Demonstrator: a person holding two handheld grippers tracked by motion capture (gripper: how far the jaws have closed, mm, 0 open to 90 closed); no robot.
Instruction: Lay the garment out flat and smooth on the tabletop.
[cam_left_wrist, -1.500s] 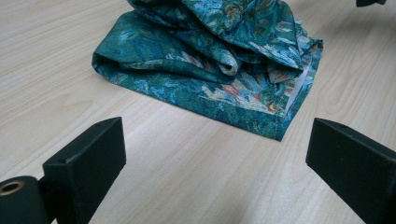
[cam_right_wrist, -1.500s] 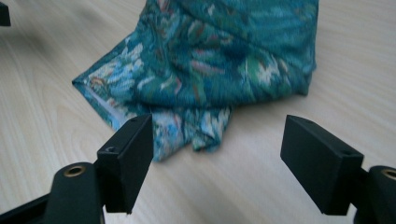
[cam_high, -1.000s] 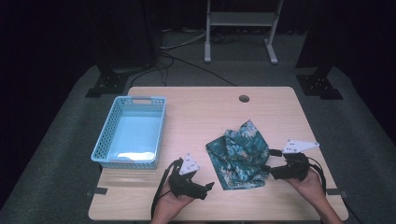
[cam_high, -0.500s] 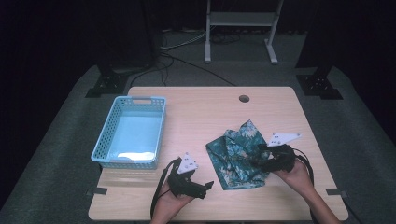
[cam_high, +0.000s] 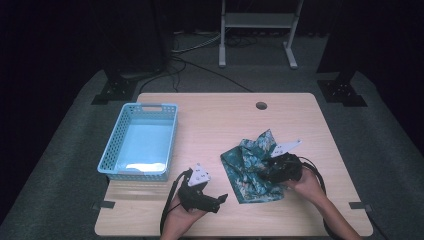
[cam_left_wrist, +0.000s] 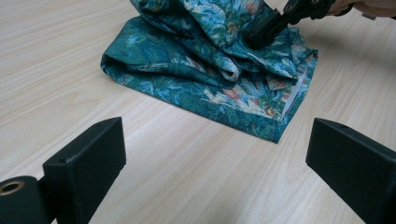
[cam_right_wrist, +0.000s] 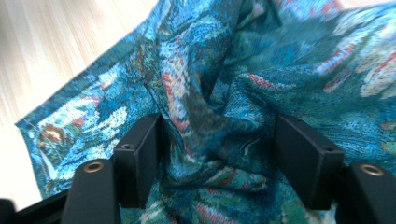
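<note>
A crumpled teal floral cloth (cam_high: 247, 165) lies on the right half of the wooden table (cam_high: 225, 120). My right gripper (cam_high: 266, 173) has pushed into its right side. In the right gripper view the open jaws straddle a raised fold of the cloth (cam_right_wrist: 210, 93), with fabric bunched between them around the gripper (cam_right_wrist: 217, 135). My left gripper (cam_high: 222, 200) rests near the table's front edge and points toward the cloth. It stands wide open (cam_left_wrist: 219, 154) with nothing between its fingers, a short way from the cloth's hemmed corner (cam_left_wrist: 275, 126). The right gripper (cam_left_wrist: 266, 30) shows beyond it, on top of the cloth.
A light-blue plastic basket (cam_high: 114, 150) sits at the table's left side, holding nothing that I can make out. A round cable hole (cam_high: 261, 105) is near the table's far edge. Bare wood lies between the basket and the cloth.
My right gripper has moved left from beside the cloth onto it, and its jaws now sit in the folds. The left gripper has stayed put.
</note>
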